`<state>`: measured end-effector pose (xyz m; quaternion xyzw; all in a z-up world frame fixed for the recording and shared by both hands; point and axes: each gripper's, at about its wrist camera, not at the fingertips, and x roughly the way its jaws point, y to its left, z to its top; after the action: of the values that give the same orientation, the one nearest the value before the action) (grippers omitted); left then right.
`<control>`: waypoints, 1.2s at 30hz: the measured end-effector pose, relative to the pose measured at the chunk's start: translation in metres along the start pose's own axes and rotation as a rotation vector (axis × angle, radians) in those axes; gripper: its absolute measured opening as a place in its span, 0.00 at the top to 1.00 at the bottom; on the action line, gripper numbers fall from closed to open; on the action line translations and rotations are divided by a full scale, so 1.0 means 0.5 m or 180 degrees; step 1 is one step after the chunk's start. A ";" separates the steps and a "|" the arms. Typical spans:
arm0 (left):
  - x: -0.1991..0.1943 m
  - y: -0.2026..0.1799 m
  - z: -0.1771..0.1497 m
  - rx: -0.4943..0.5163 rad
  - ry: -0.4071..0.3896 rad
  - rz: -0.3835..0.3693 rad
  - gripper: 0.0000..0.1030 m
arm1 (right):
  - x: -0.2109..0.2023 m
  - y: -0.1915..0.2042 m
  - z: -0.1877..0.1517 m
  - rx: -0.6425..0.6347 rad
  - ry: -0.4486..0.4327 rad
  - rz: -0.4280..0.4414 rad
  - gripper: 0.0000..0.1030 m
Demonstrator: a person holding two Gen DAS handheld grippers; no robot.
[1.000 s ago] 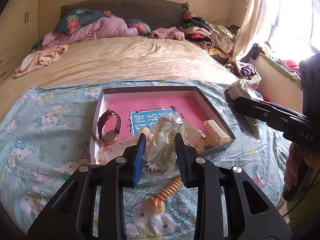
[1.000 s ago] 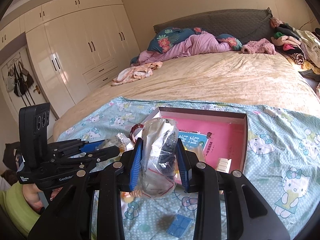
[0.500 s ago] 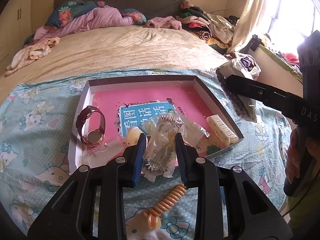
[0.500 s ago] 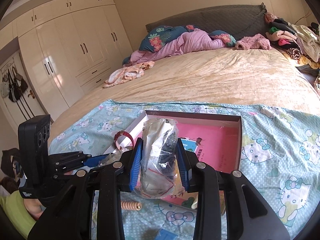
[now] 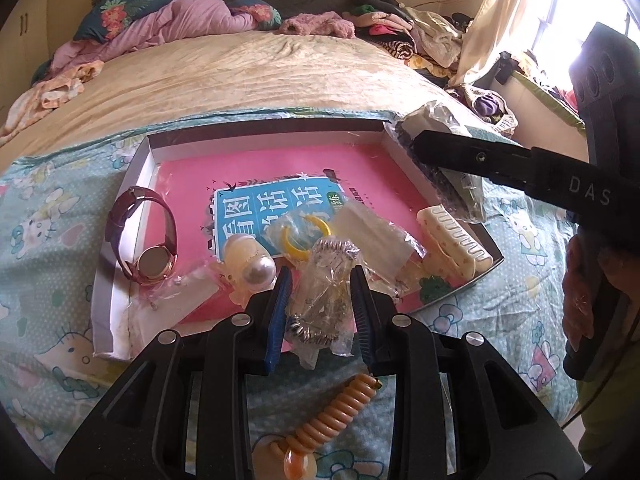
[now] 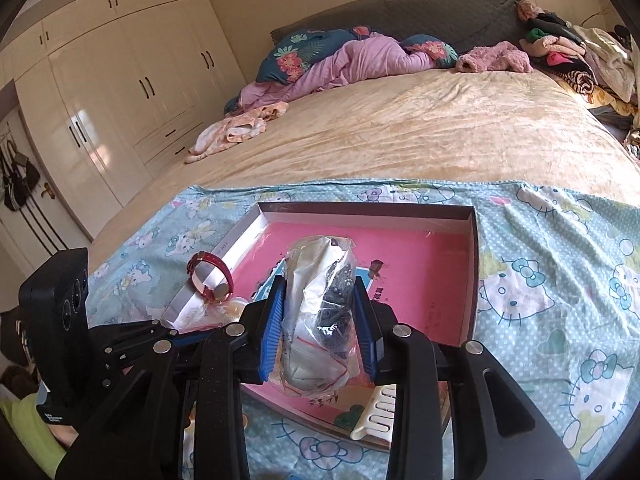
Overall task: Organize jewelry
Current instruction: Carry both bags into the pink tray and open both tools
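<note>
Bedroom light falls from the window on a wide bed, and a Hello Kitty sheet covers its near end, where a shallow box with a pink floor lies. Compared with one second ago, both grippers are now closer to this box: in the left wrist view the box fills much more of the picture, and in the right wrist view the bag now hangs over the pink floor and no longer over the sheet in front of it. This probably means that both bags are about to be put down inside, with the other pieces.

The left gripper has its jaws only narrowly apart and they press on a small clear bag with a silver chain-like piece inside. This bag hangs over the near edge of the box. The right gripper is also closed around a clear bag, a bigger one with a dark jewelry piece and a red zip line; it is above the near part of the box.

Already in the box are a red-strap watch that leans on the left wall, a pearl hair clip, a yellow ring in plastic and a cream hair comb. An orange spiral hair tie lies outside on the sheet, below the left gripper, so it probably waits for its turn.
</note>
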<state>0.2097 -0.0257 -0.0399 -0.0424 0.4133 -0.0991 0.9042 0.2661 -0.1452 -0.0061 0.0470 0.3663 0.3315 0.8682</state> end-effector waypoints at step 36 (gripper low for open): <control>0.026 0.059 -0.003 -0.0180 -0.0006 0.0179 0.79 | 0.087 -0.009 -0.043 0.0126 0.0255 -0.0170 0.61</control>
<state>0.2209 0.0004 -0.0550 -0.0564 0.4161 -0.0619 0.9055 0.2765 -0.1253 -0.0496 0.0411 0.4083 0.3025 0.8603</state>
